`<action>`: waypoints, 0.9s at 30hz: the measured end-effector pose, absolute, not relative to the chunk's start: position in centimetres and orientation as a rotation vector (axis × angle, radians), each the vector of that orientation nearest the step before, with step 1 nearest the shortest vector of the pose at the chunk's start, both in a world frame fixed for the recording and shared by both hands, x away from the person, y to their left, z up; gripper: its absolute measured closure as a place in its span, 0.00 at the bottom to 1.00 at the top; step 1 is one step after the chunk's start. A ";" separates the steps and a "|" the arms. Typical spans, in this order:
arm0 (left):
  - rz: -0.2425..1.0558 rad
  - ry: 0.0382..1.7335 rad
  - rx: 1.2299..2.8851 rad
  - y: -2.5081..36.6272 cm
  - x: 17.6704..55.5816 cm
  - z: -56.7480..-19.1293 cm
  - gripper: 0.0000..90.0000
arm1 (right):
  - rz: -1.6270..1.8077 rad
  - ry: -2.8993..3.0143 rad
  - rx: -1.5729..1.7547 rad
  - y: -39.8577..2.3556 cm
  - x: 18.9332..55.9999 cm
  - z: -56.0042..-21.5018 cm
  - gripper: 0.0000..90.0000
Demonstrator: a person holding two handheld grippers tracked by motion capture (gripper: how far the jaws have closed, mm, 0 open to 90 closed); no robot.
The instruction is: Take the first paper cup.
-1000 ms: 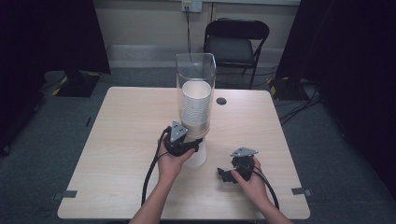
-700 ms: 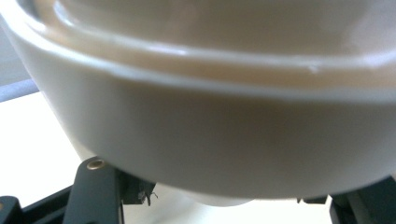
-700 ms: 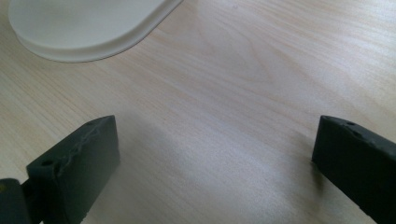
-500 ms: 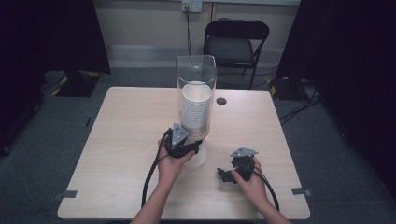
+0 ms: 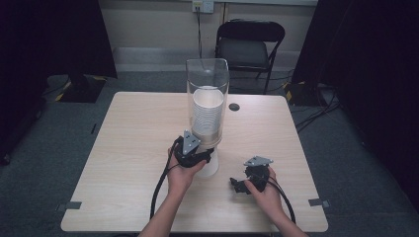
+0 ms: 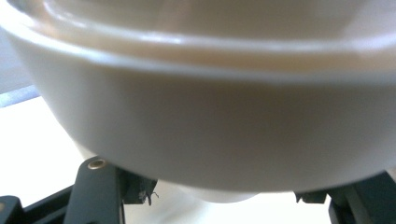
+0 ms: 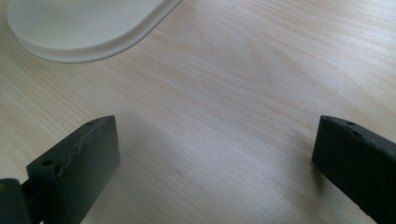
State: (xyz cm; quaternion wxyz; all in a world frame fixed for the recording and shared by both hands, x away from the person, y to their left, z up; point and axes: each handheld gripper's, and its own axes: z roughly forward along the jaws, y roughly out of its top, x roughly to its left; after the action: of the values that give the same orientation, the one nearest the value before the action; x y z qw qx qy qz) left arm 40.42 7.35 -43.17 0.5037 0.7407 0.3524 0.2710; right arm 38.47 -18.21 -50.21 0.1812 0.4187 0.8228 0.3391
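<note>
Scene: a light wooden table [image 5: 133, 163] fills the middle of the high view, with a person's two forearms coming in from the bottom edge.

Dispenser: a tall clear tube [image 5: 207, 98] stands upright just right of centre in the high view, on a white base [image 5: 210, 165]; a ribbed stack of white paper cups [image 5: 207, 118] sits inside it.

Left gripper: the left gripper [image 5: 193, 157] is at the foot of the dispenser, just below frame centre in the high view, held in the left hand [image 5: 180, 175].

Left gripper state: its jaws have just been closing and now stand narrow; in the left gripper view a white cup bottom [image 6: 219, 140] looms blurred across the frame, with a black jaw at the lower left and another at the lower right of it. The jaws appear to press on the lowest cup, though the contact itself is hidden.

Right gripper: the right gripper [image 5: 241, 185] is at the lower right of the high view, resting low over the table in the right hand [image 5: 264, 190], well apart from the dispenser.

Right gripper state: wide, with bare wood between the two black jaws in the right gripper view.

Base edge: the dispenser's white base [image 7: 84, 28] shows at the upper left of the right gripper view.

Background: a folding chair [image 5: 249, 47] stands behind the table at the top centre of the high view; a small dark disc [image 5: 234, 106] lies on the table to the right of the tube.
</note>
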 end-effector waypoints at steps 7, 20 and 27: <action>0.654 0.859 1.773 7.2 40.4 -43.3 0.40 | 0.958 2.322 1.185 -18.2 38.4 -50.2 0.00; 0.525 0.989 2.003 6.8 39.0 -49.8 0.41 | 0.957 2.321 1.187 -18.2 38.4 -50.2 0.00; 0.490 0.943 2.044 7.9 38.5 -49.6 0.40 | 0.951 2.330 1.181 -18.2 38.6 -50.2 0.00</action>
State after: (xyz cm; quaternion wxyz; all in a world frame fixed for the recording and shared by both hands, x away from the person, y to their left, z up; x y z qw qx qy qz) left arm 38.48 7.91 -49.55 0.4069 0.8104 0.3740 0.1942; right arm 38.58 -18.21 -50.20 0.1799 0.4180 0.8244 0.3366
